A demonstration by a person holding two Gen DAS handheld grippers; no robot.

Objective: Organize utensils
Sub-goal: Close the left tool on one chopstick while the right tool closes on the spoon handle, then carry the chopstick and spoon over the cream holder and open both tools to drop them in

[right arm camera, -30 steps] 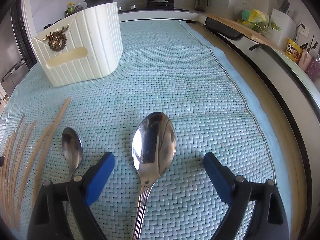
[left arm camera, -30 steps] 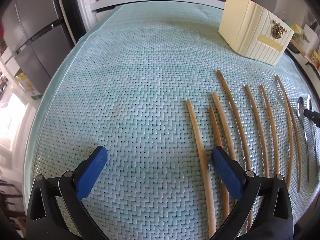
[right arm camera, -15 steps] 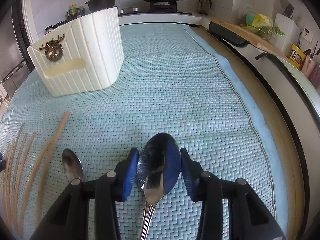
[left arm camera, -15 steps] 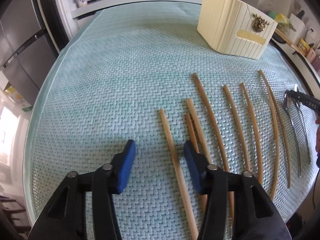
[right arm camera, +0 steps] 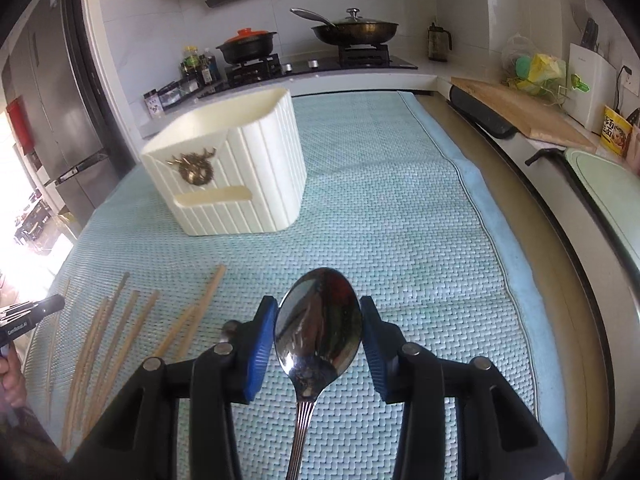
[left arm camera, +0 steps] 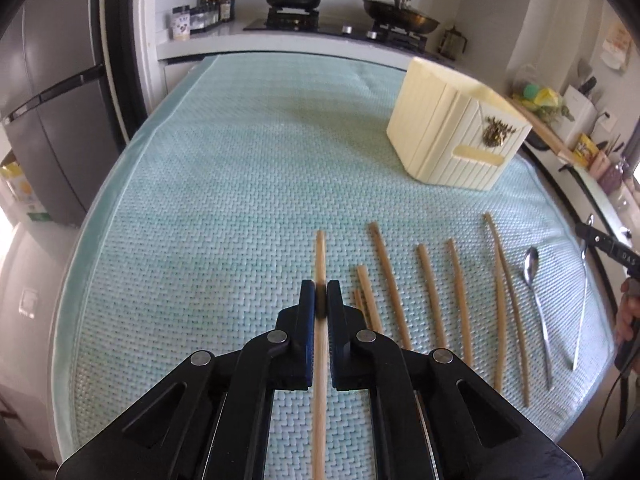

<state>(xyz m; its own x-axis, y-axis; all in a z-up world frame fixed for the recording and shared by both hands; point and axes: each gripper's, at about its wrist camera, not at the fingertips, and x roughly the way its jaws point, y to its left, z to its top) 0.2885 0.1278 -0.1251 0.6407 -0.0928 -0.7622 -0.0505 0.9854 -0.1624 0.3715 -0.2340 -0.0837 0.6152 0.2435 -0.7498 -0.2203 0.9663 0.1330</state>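
The left gripper (left arm camera: 321,298) clenched one chopstick (left arm camera: 320,252). The right gripper (right arm camera: 319,338) grasped the large spoon (right arm camera: 319,328); its casing (left arm camera: 628,257) read "DAS".

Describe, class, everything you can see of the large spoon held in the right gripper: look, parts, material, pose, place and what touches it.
The large spoon looks like polished metal, its oval bowl mirror-bright and reflecting the room. A slim handle with fine lengthwise grooves runs back from the bowl toward the camera and out of the frame's bottom. The right gripper is shut on it: the blue pads press the bowl's two edges. The bowl faces up and points forward, above the pale green woven mat. Nothing else visibly touches it; whether the handle's hidden end rests on anything cannot be told.
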